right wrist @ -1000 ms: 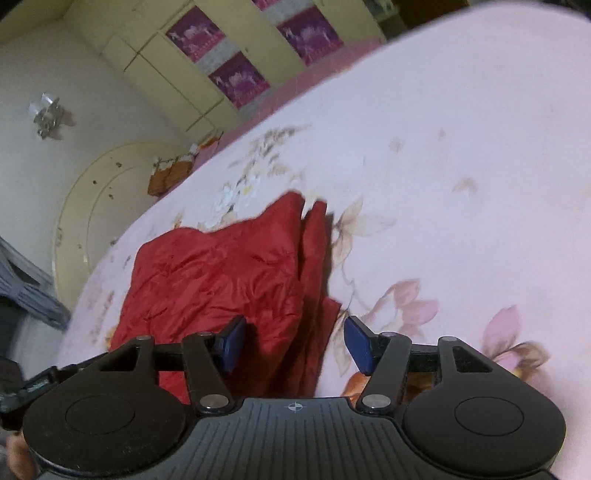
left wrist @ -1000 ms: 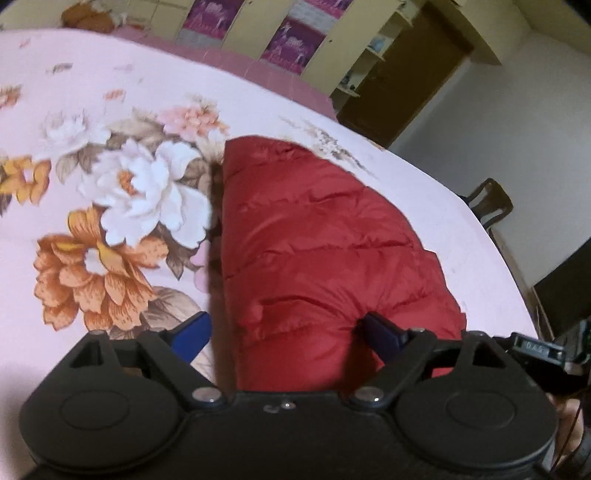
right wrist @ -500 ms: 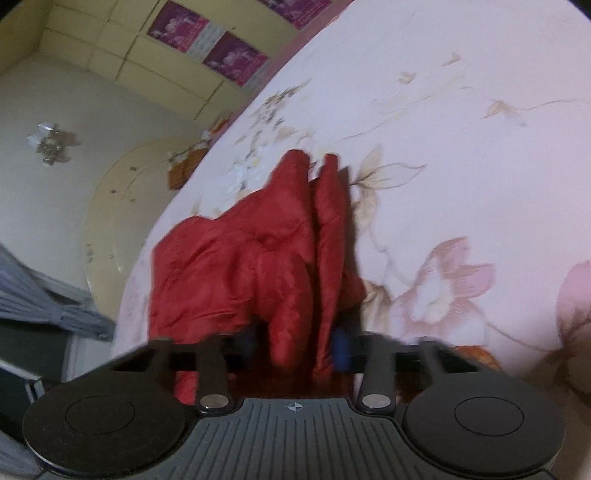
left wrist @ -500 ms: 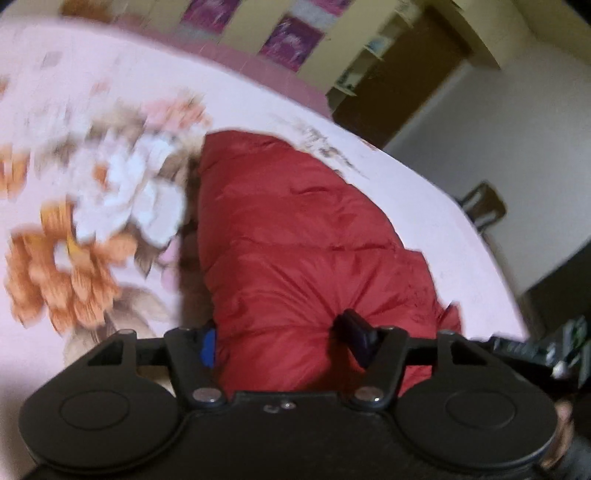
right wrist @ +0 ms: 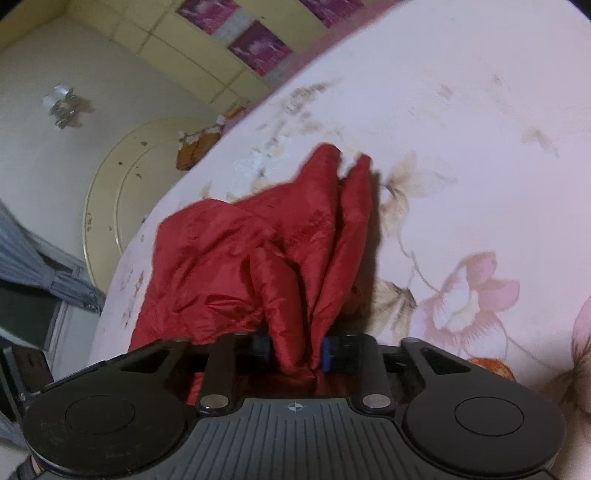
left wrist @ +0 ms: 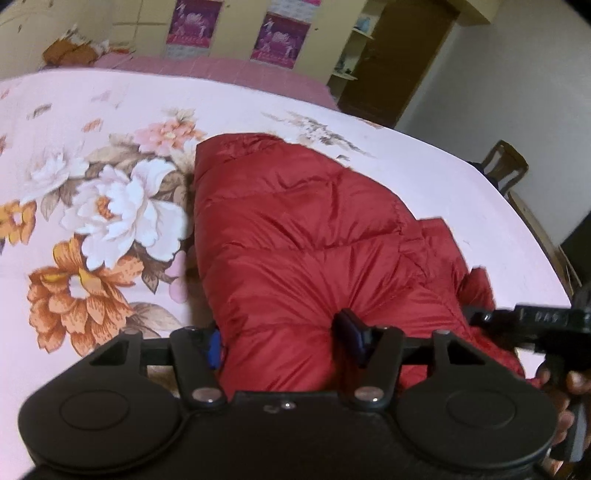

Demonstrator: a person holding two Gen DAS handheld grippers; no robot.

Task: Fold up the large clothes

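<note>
Both grippers, left gripper (left wrist: 282, 341) and right gripper (right wrist: 295, 349), now clamped on red jacket (left wrist: 314, 236).

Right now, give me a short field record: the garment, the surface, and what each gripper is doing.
garment: red quilted puffer jacket, partly folded, bunched at its near edge
surface: pink floral bedsheet
left gripper: fingers around a thick jacket fold
right gripper: shut on a pinched jacket edge
room: yellow cabinets behind the bed
</note>
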